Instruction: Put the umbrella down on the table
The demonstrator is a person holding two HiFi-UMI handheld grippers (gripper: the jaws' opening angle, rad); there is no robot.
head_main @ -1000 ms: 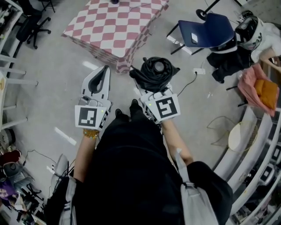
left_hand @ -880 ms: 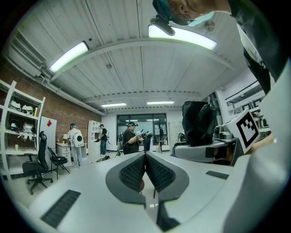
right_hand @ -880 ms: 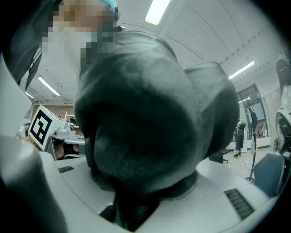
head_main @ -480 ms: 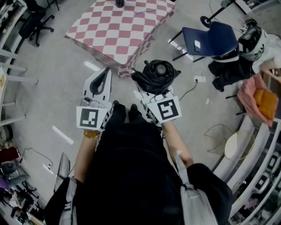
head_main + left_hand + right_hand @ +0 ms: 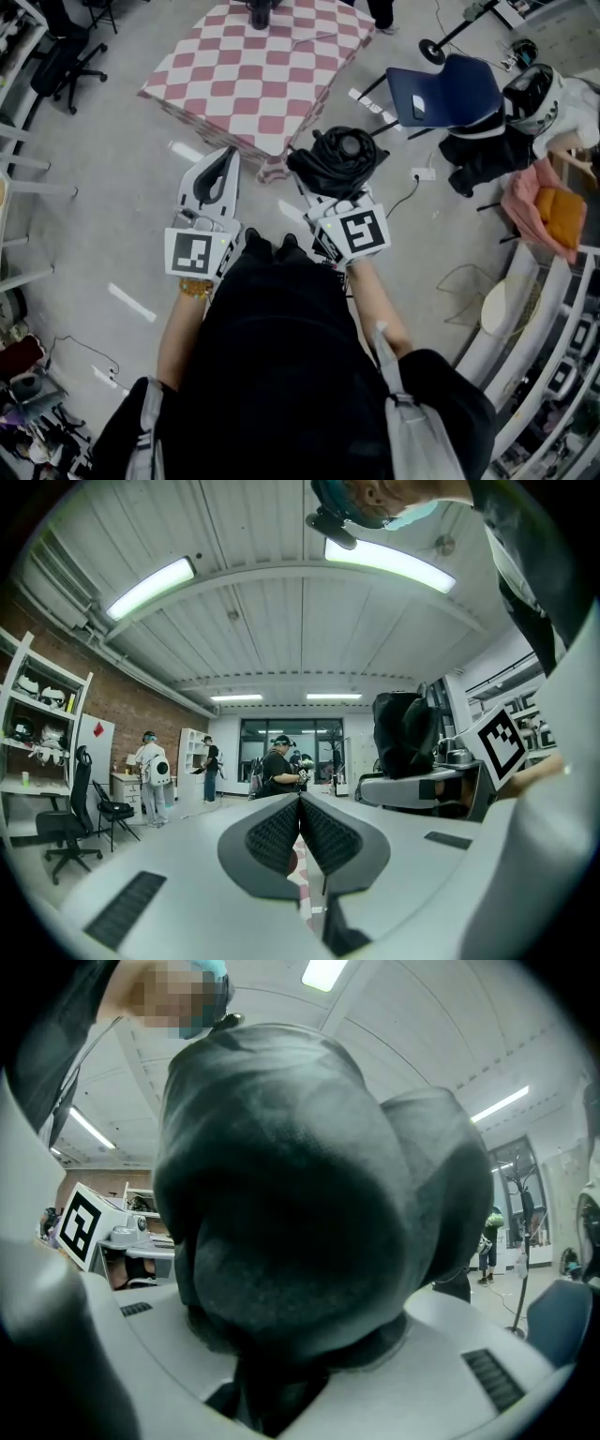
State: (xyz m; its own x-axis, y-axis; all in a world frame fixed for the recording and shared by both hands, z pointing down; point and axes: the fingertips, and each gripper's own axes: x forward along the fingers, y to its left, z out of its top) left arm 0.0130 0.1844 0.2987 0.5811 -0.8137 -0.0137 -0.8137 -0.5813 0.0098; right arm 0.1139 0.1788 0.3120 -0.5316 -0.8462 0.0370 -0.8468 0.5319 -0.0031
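While left tongs (image 5: pixel 222 161) sit closed, empty, right tongs (image 5: pixel 322 195) clamp folded umbrella (image 5: pixel 339 161).

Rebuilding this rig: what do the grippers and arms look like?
The left gripper and right gripper: pale grey shells, each carrying a white cube with black square markers; the left's pads are dark, ribbed. Black top; yellow bracelet on left wrist.
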